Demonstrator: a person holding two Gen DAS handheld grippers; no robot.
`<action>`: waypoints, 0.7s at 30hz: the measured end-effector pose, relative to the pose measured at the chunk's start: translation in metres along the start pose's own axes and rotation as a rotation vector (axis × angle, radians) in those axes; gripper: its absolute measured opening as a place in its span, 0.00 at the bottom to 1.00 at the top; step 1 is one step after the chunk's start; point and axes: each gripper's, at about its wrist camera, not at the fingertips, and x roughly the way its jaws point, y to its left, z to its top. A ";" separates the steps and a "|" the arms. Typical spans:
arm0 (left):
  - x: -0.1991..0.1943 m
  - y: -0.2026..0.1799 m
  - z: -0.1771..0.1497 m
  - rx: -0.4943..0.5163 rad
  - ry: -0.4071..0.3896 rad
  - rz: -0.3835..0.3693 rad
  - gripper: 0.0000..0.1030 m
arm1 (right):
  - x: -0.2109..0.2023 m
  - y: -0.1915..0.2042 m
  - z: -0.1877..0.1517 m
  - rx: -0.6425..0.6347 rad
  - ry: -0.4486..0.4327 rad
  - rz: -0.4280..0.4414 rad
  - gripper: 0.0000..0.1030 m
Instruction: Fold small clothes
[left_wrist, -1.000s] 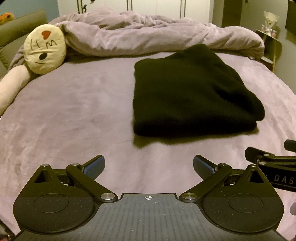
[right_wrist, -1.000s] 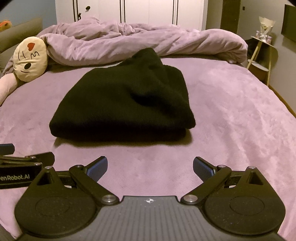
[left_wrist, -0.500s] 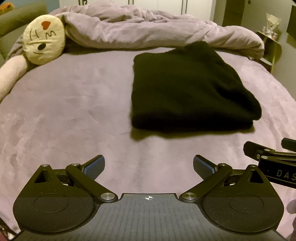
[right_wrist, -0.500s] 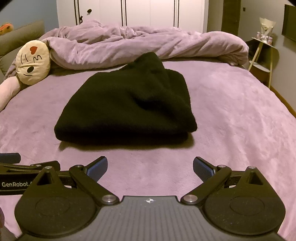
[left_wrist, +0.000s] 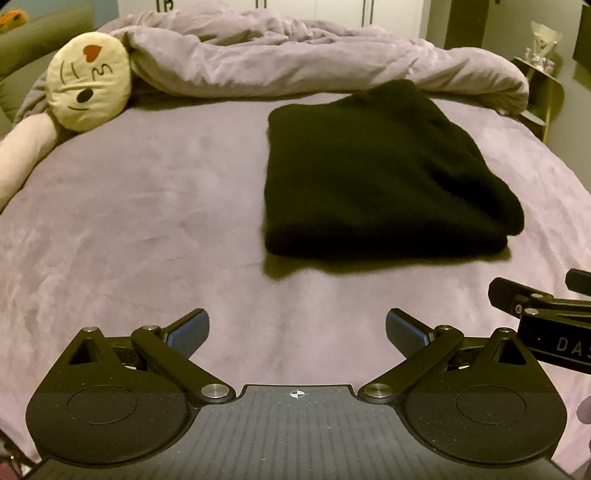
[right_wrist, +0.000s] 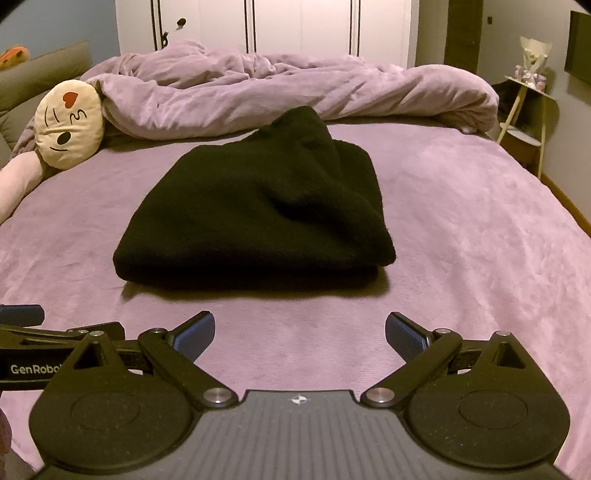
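We hold the left gripper (left_wrist: 297, 332) and the right gripper (right_wrist: 300, 334) with fingers spread and empty, side by side just above the near part of the bed (right_wrist: 480, 229), which we judge a standby posture clear of the work. The black garment (right_wrist: 255, 218) lies folded flat at mid-bed, apart from both grippers, its doubled near edge suggesting the fold is largely complete. Its dark fabric hides seams and garment type; the far duvet (right_wrist: 295, 88) conceals what lies behind.
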 end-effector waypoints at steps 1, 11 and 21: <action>0.000 0.000 0.000 0.001 0.003 0.003 1.00 | 0.000 0.000 0.000 -0.001 0.001 0.000 0.96; -0.001 -0.002 -0.001 0.003 0.003 0.014 1.00 | -0.002 0.004 -0.001 -0.010 0.000 0.006 0.96; -0.001 -0.003 -0.001 0.009 0.003 0.021 1.00 | -0.003 0.005 -0.001 -0.016 0.001 0.005 0.96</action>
